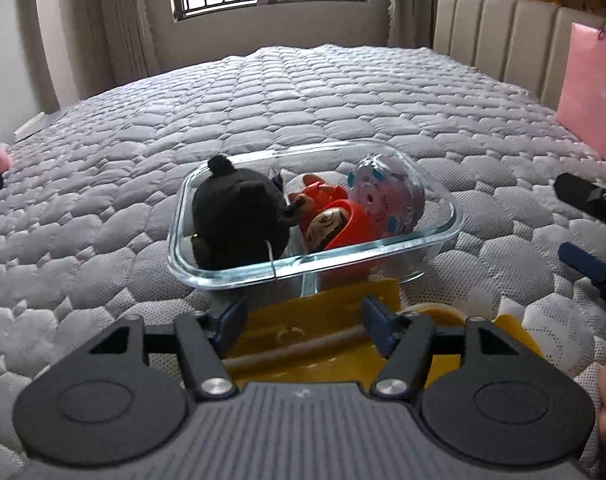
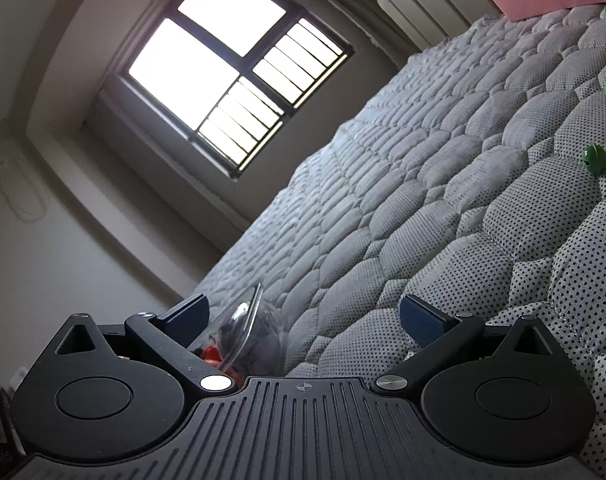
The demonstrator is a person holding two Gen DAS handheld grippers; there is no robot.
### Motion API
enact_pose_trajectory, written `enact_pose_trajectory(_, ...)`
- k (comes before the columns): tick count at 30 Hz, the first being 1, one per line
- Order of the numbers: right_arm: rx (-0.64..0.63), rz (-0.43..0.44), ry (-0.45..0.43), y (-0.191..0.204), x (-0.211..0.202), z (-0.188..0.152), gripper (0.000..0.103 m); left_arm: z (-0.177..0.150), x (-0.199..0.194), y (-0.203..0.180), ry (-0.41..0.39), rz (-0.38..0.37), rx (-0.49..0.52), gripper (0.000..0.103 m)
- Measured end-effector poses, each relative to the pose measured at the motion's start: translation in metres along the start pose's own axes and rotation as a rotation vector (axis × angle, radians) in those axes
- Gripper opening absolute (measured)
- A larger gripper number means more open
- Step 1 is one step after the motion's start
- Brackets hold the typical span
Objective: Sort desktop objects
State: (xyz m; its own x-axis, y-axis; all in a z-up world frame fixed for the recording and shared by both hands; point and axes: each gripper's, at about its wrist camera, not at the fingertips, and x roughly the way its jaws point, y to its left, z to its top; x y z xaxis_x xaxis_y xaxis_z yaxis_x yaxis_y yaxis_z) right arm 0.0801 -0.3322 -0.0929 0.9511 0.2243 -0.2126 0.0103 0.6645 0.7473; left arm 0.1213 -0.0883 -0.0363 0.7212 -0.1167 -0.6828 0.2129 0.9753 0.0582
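On bed, glass dish (image 1: 443, 216) w/ toys; L fingers (image 1: 239, 316) & R fingers (image 2: 423, 320) spread, holding nothing.

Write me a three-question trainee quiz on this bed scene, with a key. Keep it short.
1. True or false: the glass container lies on the quilted mattress with toys inside it.
2. Which toy takes up the left end of the container in the left wrist view? A) the black plush toy B) the patterned ball C) the red doll
3. Fill in: right below the left gripper, whose jaws stand open, lies a ____ tray.

Key: 1 true; 2 A; 3 yellow. The right gripper is open too, holding nothing, tilted low over the mattress.
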Motion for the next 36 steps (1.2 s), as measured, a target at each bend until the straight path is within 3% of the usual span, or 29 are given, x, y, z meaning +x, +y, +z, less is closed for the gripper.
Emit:
enact_pose_trajectory(1,-0.003,-0.004,0.001,0.001,0.001,0.0,0.103,0.0,0.001,0.001,0.001,-0.006,-0.009,0.063)
enact_pose_trajectory(3,-0.011,-0.011,0.004,0.002,0.002,-0.001,0.103,0.0,0.003,0.006,0.006,-0.021,-0.041,0.037)
enact_pose_trajectory(4,-0.017,-0.015,0.005,0.002,0.002,-0.001,0.103,0.0,0.004,0.009,0.005,-0.02,-0.047,0.012)
enact_pose_trajectory(5,-0.022,-0.018,0.006,0.003,0.003,-0.001,0.103,-0.001,0.004,0.012,0.003,-0.019,-0.053,0.005)
enact_pose_trajectory(8,-0.027,-0.023,0.007,0.004,0.003,-0.002,0.103,-0.001,0.002,0.024,0.001,-0.055,-0.115,0.004)
enact_pose_trajectory(16,-0.024,-0.019,0.006,0.002,0.004,-0.001,0.103,0.02,-0.021,0.044,-0.02,-0.209,-0.229,0.003)
enact_pose_trajectory(22,-0.021,-0.016,0.006,0.001,0.003,-0.001,0.103,0.048,-0.032,0.054,-0.111,-0.21,-0.279,0.003)
enact_pose_trajectory(26,-0.027,-0.014,0.011,0.001,0.003,-0.001,0.103,0.042,-0.034,0.048,-0.061,-0.247,-0.231,0.006)
enact_pose_trajectory(28,-0.042,-0.009,0.025,0.002,0.003,0.0,0.103,0.028,-0.033,0.04,-0.022,-0.244,-0.168,0.012)
enact_pose_trajectory(30,-0.075,0.027,0.033,0.006,0.001,-0.001,0.103,0.014,-0.038,0.035,-0.03,-0.187,-0.106,0.017)
enact_pose_trajectory(32,-0.154,0.12,0.024,0.016,-0.006,-0.003,0.103,0.002,-0.044,0.031,-0.038,-0.136,-0.046,0.033)
enact_pose_trajectory(34,-0.273,0.138,0.019,0.037,-0.009,-0.011,0.103,-0.008,-0.056,0.028,-0.029,-0.159,0.012,0.047)
enact_pose_trajectory(36,-0.405,0.128,0.02,0.06,-0.009,-0.021,0.091,-0.017,-0.068,0.025,-0.01,-0.207,0.076,0.059)
